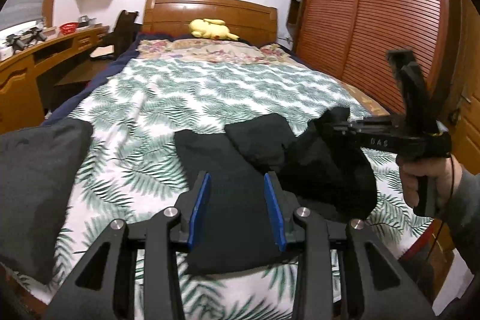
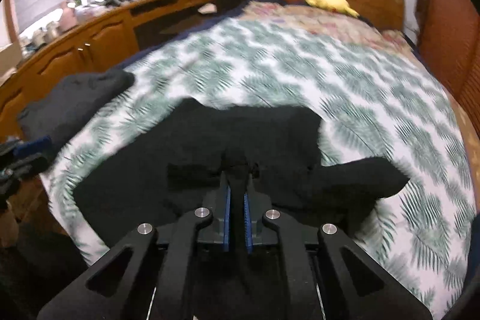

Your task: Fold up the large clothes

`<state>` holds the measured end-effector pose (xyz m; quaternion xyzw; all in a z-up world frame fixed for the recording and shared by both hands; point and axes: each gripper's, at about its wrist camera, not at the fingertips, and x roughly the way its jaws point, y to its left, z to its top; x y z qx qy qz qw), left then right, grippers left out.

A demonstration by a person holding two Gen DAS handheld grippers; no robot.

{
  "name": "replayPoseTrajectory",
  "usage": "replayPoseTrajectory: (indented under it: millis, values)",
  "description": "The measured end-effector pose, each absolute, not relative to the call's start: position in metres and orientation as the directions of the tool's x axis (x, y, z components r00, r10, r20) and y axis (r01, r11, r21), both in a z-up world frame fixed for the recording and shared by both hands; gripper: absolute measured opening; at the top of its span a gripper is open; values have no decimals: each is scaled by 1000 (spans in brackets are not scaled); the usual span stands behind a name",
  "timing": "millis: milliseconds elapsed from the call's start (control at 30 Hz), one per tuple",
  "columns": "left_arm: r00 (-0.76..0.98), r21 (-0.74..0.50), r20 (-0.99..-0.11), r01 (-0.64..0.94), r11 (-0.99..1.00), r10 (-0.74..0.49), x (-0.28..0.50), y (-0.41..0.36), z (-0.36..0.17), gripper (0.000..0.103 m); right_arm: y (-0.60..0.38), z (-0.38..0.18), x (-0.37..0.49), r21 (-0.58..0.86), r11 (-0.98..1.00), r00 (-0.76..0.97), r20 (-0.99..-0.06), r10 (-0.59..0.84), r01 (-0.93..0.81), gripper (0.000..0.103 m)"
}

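A black garment (image 1: 234, 170) lies partly folded near the foot of a bed with a green leaf-print cover (image 1: 186, 86). My left gripper (image 1: 237, 182) is open with blue pads, hovering just above the garment's near part, holding nothing. My right gripper (image 2: 237, 194) is shut on a pinched fold of the black garment (image 2: 210, 140) and lifts it off the cover. In the left wrist view the right gripper (image 1: 336, 122) comes in from the right, with the cloth hanging below it.
A dark grey folded garment (image 1: 36, 188) lies at the bed's left edge, also in the right wrist view (image 2: 78, 101). A yellow plush toy (image 1: 210, 29) sits by the wooden headboard. A wooden desk (image 1: 45, 56) runs along the left, a louvred wardrobe (image 1: 375, 20) along the right.
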<state>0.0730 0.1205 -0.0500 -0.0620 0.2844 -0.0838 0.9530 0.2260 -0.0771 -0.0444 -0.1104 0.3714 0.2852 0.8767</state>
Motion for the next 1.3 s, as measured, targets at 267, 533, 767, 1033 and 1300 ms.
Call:
replayPoseTrajectory:
  millis: [267,533,767,1033,1300]
  values:
    - [829,-192,-551,-8,981,-101,64,177,-60,35,24,-45,188,77,643,419,-698,581,-762,4]
    - [832,-210,-546,-21,978,-99,63,185,-63,35,45,-105,158,119,604,294,-790,539,-788,6]
    - [825,-191,-553,15,981,-121,70,169,-63,35,33,-76,145,57,629,360,-779,514,-775,51]
    - [807,-185,-566,73,980,-167,79,146,-67,35,-13,-45,145,-13,688,471,-738,483,-726,52]
    - [755,-187,-615,142,972,-228,99,112,-82,35,-64,-46,160,-17,770,533,-732,425,-637,52]
